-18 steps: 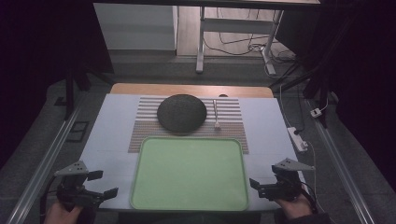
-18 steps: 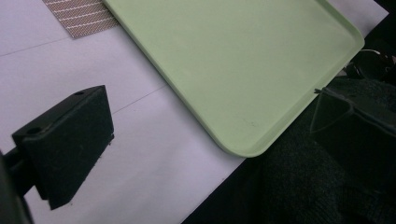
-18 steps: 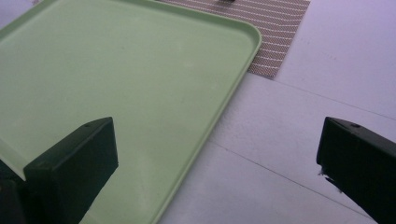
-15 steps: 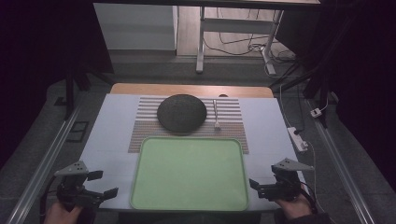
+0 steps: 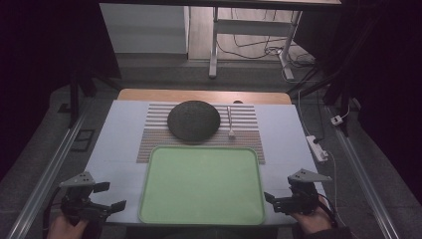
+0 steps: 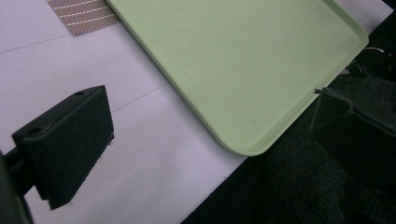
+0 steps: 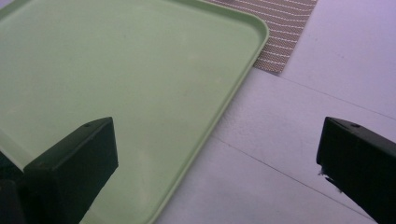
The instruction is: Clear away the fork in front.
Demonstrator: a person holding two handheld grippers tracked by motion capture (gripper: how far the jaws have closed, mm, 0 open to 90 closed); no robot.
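A light green tray (image 5: 201,185) lies empty at the near middle of the white table. Behind it a dark round plate (image 5: 194,119) and a white spoon (image 5: 230,122) rest on a striped placemat (image 5: 249,130). My left gripper (image 5: 111,196) hovers open at the tray's near left corner, nothing between its fingers. In the left gripper view its jaws stand wide apart around the left gripper (image 6: 208,98), with the tray (image 6: 243,60) corner ahead. My right gripper (image 5: 278,192) is open beside the tray's near right corner. The right gripper (image 7: 217,126) straddles the tray (image 7: 116,70) edge.
A white power strip (image 5: 317,148) lies off the table's right side. Metal rails run along both sides of the table. A wooden strip (image 5: 204,94) borders the far edge. Bare white tabletop (image 5: 119,134) flanks the placemat on both sides.
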